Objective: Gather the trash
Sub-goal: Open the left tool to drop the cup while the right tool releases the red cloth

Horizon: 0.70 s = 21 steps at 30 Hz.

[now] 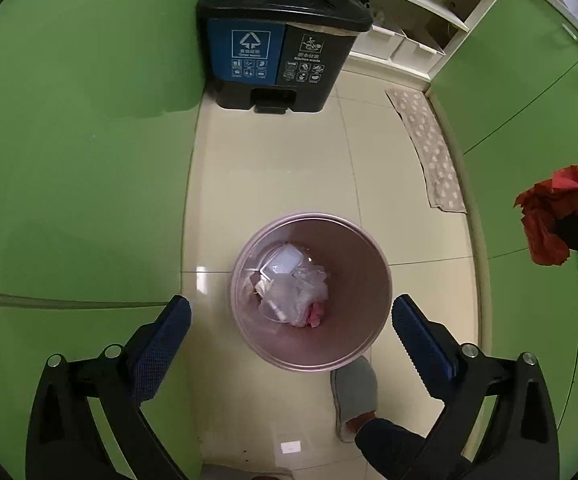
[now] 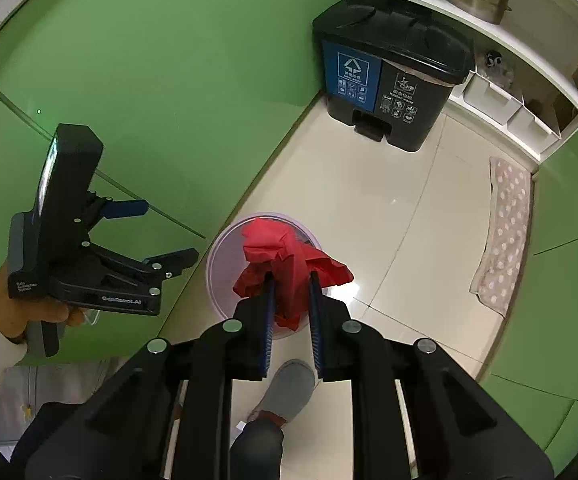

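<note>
Gripping a crumpled red paper (image 2: 289, 264), the right claw (image 2: 291, 284) has its blue pads pressed in on the wad, which bulges out above and to both sides of the narrow gap. In the right wrist view the paper hangs over the near rim of a pink wastebasket (image 2: 219, 256) standing on the cream tiled floor (image 2: 389, 220). To the left in that view the left claw (image 2: 167, 236) is held in a person's hand (image 2: 29, 308), its two fingers spread wide with nothing between them.

From the left wrist view the left claw (image 1: 291, 316) points steeply down, its jaws standing fully apart on either side of the wastebasket (image 1: 365, 288) below, touching nothing. Clear plastic wrappers (image 1: 293, 284) and a scrap of pink lie at the bottom of the basket. A grey slipper (image 1: 355, 394) on the person's foot sits just near the basket's near edge. The red paper (image 1: 549, 216) shows at the right edge of this view, well apart from the basket.

Farther off, a spotted mat (image 1: 429, 148) lies along the right-hand green cabinet (image 1: 529, 92). A black two-part pedal bin (image 1: 281, 48) with blue and dark labels stands against the far wall, lids closed, beside white shelving (image 2: 501, 108).
</note>
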### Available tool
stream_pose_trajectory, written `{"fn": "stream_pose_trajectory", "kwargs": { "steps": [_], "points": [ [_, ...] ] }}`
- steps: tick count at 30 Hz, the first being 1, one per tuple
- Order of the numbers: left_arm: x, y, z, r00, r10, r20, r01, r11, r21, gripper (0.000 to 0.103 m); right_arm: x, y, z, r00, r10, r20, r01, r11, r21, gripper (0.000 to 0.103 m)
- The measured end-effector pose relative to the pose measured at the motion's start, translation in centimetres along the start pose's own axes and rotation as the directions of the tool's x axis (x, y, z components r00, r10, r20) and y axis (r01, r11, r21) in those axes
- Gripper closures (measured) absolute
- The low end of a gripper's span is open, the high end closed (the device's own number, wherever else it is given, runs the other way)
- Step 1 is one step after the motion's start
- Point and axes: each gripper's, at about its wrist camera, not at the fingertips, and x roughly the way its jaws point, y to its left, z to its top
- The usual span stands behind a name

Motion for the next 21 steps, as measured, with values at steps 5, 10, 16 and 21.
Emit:
{"fn": "stream_pose_trajectory", "kwargs": {
  "steps": [5,10,16,21],
  "points": [
    [-1.2,0.6,-0.2,1.0,0.014,0.013,-0.014,1.0,-0.009,0.007,0.3,0.5,0.1,1.0,0.011,0.001,-0.011,1.0,-0.005,0.088],
    [-3.7,1.2,-0.6,0.999,0.015,0.047,-0.014,1.0,-0.025,0.007,1.0,1.1,0.4,1.0,0.026,-0.006,-0.026,1.0,-0.018,0.088],
    [-6.4,2.1,-1.4,0.996,0.012,0.083,-0.007,0.998,-0.061,0.007,2.6,1.9,0.9,0.999,0.048,-0.027,-0.049,0.998,-0.035,0.088],
    [-7.0,2.7,-2.1,0.995,0.018,0.095,-0.011,0.997,-0.076,0.006,4.7,2.6,1.3,0.997,0.075,-0.036,-0.077,0.995,-0.055,0.083]
  ]
}}
